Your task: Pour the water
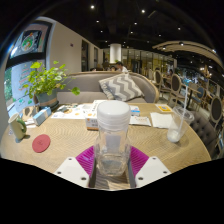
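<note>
A clear plastic bottle (112, 135) with a wide white cap stands upright between my two fingers, and both magenta pads (85, 158) press against its lower sides. My gripper (112, 166) is shut on the bottle, close over the round wooden table (60, 140). A clear empty glass (178, 125) stands on the table beyond the fingers, to the right. Whether the bottle rests on the table or is lifted cannot be told.
A red round coaster (41, 143) lies to the left. A potted green plant (42, 80) stands at the far left. Papers and booklets (75, 112) lie across the table's far side. A grey sofa with a striped cushion (122, 86) is behind.
</note>
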The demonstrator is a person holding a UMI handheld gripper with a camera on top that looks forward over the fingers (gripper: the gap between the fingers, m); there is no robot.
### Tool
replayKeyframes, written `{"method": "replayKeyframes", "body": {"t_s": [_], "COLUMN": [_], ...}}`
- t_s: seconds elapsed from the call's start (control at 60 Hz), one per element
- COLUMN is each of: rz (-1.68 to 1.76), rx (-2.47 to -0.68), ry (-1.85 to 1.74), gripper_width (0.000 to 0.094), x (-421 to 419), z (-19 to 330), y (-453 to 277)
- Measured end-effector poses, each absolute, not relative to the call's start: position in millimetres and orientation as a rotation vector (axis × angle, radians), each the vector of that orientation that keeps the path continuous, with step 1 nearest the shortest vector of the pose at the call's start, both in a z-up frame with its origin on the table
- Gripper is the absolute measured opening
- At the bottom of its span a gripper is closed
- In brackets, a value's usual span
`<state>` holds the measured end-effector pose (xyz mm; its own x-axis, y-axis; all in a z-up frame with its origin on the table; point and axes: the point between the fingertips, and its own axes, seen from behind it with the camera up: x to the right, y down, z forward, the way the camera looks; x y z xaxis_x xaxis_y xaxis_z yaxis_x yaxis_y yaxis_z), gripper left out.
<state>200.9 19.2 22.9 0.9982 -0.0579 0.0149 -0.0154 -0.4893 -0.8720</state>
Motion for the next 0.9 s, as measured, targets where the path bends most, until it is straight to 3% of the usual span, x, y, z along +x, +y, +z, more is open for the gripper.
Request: {"method": "replayKeyframes", "body": {"t_s": [0.35, 0.483, 0.75, 0.9], "rz": [-0.213, -0.413, -0.938, -1.183], "rx": [-2.085, -2.033, -1.817, -1.625], "ry": [0.006, -0.088, -0.473, -0.811], "gripper_width": [0.0422, 0.0422, 0.042, 0.042], "x": [203, 199, 125, 36], "z": [36, 81, 209, 240], "y": [23, 32, 59, 79]}}
